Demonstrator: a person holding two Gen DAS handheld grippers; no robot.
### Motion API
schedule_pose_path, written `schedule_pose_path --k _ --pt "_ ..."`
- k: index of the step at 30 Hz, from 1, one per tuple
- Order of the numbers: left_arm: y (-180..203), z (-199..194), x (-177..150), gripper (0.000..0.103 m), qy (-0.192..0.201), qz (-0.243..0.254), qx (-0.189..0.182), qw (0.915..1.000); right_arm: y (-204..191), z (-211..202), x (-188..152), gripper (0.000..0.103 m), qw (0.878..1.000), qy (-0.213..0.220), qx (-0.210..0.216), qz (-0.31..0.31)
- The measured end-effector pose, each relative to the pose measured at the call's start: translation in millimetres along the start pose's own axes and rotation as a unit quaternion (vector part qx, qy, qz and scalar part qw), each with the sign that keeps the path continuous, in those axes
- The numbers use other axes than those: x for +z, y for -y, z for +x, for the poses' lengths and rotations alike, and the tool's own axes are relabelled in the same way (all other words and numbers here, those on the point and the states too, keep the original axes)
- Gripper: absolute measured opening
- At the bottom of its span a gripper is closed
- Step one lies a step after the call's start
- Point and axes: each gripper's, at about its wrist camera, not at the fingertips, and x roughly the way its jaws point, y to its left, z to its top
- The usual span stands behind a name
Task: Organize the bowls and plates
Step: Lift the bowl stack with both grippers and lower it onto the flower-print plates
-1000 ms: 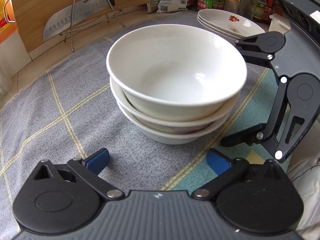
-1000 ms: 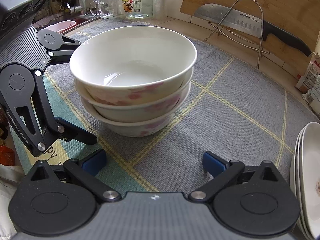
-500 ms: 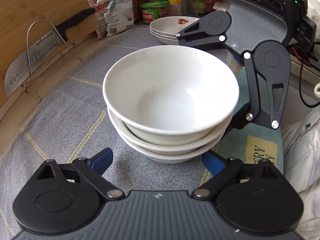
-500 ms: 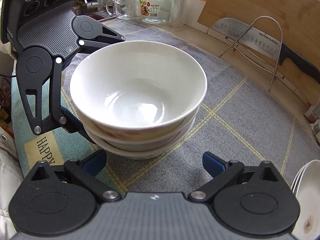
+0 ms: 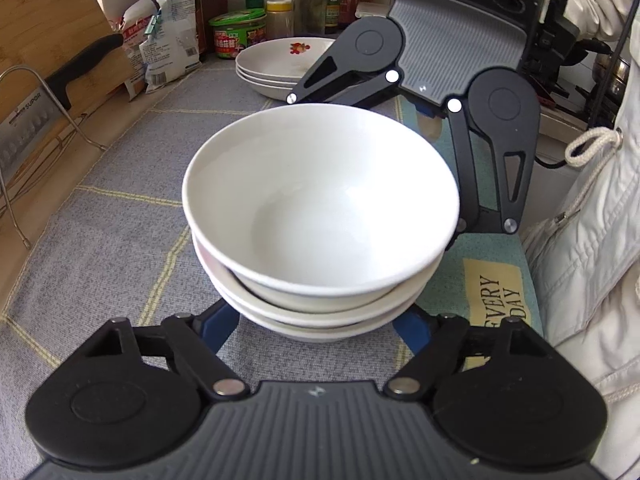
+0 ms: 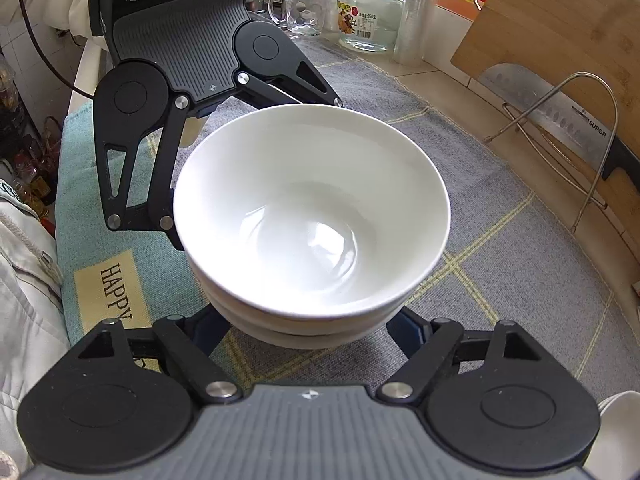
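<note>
A stack of three white bowls [image 5: 320,208] stands on the grey mat; it also shows in the right wrist view [image 6: 312,216]. My left gripper [image 5: 316,326] is open, its blue-padded fingers reaching under the stack's near side, one on each flank. My right gripper [image 6: 310,330] is open too and flanks the opposite side of the stack in the same way. Each gripper shows facing the other across the bowls. A stack of white plates [image 5: 280,62] with a red flower print sits further back on the mat.
A wire rack [image 6: 560,136] with a cleaver [image 6: 556,120] leans against a wooden board [image 6: 560,24]. Jars, bottles and food bags [image 5: 172,40] line the back. A glass jar [image 6: 370,12] and mug [image 6: 298,8] stand behind. A teal mat [image 5: 492,292] lies at the counter edge.
Both grippers have moved in from opposite sides and now sit close against the bowl stack, fingers under its lower rim. The bowls have stayed in place.
</note>
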Motion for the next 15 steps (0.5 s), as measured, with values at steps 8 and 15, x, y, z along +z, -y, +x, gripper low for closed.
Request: schedule_pose_path --k 8,15 --pt "-6.0 4.4 1.8 0.082 -0.005 0.002 -0.020 0.9998 1.7 -0.2 -1.0 0.083 1.000 -0.003 0.007 -0.006" --pt "-7.9 4.6 1.2 0.082 -0.005 0.006 -0.029 0.9995 2.9 1.1 0.9 0.083 1.000 -0.007 0.010 -0.006"
